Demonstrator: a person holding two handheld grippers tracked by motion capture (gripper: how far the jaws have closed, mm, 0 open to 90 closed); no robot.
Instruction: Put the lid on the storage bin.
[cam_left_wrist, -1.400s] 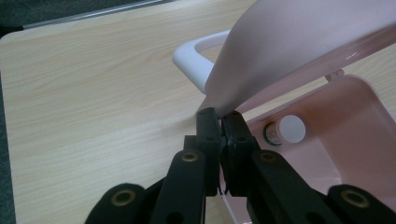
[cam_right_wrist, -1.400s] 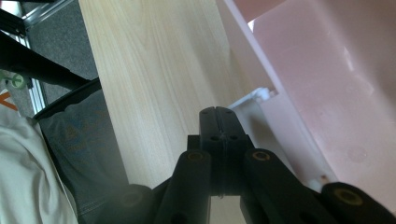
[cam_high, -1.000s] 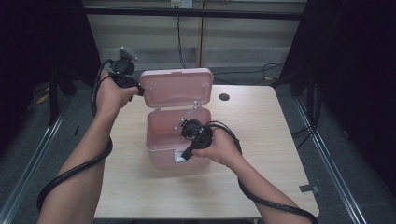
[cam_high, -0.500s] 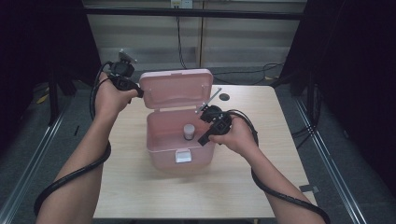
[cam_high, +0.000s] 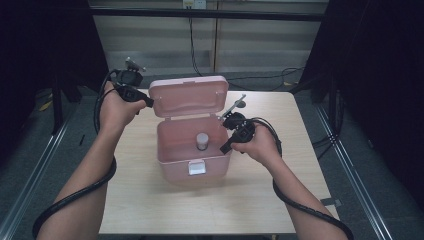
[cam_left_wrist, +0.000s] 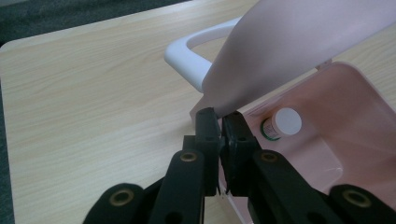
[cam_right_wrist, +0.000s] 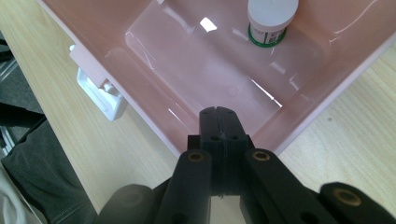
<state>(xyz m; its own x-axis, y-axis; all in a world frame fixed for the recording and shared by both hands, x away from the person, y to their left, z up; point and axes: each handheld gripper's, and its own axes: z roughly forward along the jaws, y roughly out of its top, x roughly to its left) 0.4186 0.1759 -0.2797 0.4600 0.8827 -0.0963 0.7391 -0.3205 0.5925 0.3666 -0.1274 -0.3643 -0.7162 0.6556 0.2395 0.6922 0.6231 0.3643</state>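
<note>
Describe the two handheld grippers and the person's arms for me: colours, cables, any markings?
Both grippers are black. The left gripper and the right gripper each have two blocky jaws on linked arms with brass-coloured pivot rings, as the gripper views show. A thick black cable trails from each along the forearm. Each carries a grey plate on top. Forearms are bare, no sleeves; no markings legible.

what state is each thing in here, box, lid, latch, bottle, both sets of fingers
pink box: open, upright on the table
lid: raised, its corner pinched by the left gripper
latch: undone, on the front wall
small bottle: upright inside the box, white cap on
white handle: folded down behind the lid
left gripper: fingers shut on the lid's corner
right gripper: fingers shut, empty, at the box's right rim
</note>
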